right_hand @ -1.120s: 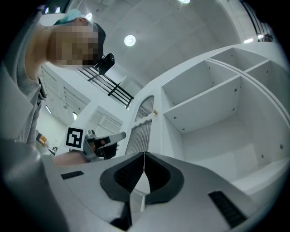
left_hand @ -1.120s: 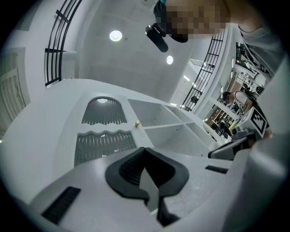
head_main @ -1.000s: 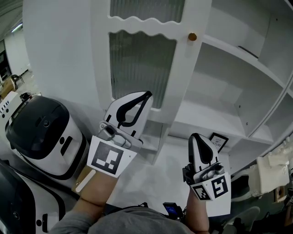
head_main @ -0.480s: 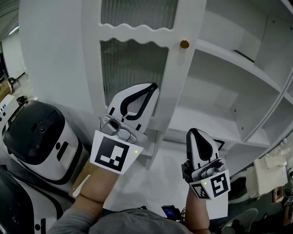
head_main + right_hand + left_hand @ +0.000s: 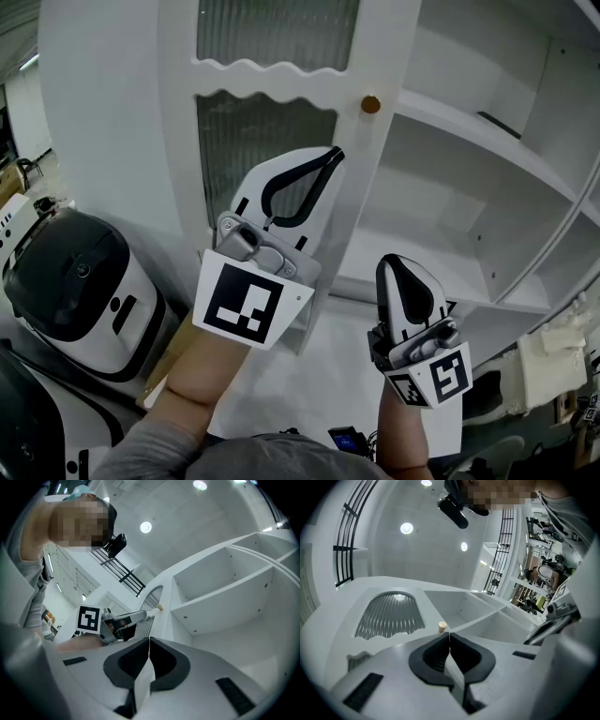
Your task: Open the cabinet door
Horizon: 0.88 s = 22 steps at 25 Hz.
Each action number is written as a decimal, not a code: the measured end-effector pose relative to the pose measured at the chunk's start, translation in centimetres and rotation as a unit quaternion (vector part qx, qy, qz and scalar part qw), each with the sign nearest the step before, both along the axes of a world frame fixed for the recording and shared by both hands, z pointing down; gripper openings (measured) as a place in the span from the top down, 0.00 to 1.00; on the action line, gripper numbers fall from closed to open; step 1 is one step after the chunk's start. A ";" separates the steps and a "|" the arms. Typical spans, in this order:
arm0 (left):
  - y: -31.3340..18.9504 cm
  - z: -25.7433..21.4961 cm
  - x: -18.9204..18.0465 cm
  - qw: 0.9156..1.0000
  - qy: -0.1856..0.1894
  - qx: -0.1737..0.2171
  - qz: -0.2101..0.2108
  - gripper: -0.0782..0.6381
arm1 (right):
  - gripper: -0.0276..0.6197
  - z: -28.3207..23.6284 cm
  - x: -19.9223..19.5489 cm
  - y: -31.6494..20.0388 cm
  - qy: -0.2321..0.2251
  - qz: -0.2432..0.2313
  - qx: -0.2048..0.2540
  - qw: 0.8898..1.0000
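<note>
The cabinet door, ribbed glass with a wooden knob, stands left of open shelves. Before its frame, below the knob, the left tool has jaws together, empty; the right tool, likewise, is lower right. A black-and-white machine sits left.

Lab or test hall, not a home: empty cabinet at 12 o'clock, white-and-black machines at 8 (type unclear), concrete ceiling with spotlights, cluttered gear racks.
</note>
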<state>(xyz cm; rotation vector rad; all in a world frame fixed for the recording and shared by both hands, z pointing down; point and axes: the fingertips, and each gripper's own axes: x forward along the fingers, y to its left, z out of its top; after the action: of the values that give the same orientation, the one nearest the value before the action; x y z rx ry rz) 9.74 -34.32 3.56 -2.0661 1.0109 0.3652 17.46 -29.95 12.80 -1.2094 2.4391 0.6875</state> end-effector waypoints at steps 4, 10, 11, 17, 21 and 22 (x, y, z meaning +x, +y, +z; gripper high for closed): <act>-0.1 -1.7 0.7 1.000 -0.001 0.014 -0.005 0.88 | 0.92 -0.8 0.0 -0.3 -0.005 -0.007 0.008 1.000; -0.5 -3.2 1.3 0.999 -0.008 0.025 -0.021 0.88 | 0.92 -2.1 -0.2 -0.5 -0.002 -0.011 0.025 1.000; -0.6 -3.5 1.4 0.999 -0.007 0.027 -0.021 0.88 | 0.92 -2.3 -0.2 -0.5 -0.002 -0.011 0.028 1.000; -1.0 -5.0 2.0 0.999 -0.011 0.035 -0.022 0.75 | 0.92 -2.6 -0.1 -0.6 -0.011 -0.025 0.028 0.999; -1.2 -5.6 2.9 0.999 -0.025 0.035 -0.032 0.72 | 0.92 -2.5 0.2 -0.6 -0.017 -0.030 0.026 0.999; -1.2 -5.7 3.2 0.998 -0.030 0.035 -0.038 0.72 | 0.92 -2.5 0.3 -0.6 -0.020 -0.033 0.024 0.999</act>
<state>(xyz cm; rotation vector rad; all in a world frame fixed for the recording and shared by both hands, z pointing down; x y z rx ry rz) 12.91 -35.54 -2.17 -1.9595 1.0239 0.2944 17.78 -30.56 10.32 -1.1094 2.4033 0.6929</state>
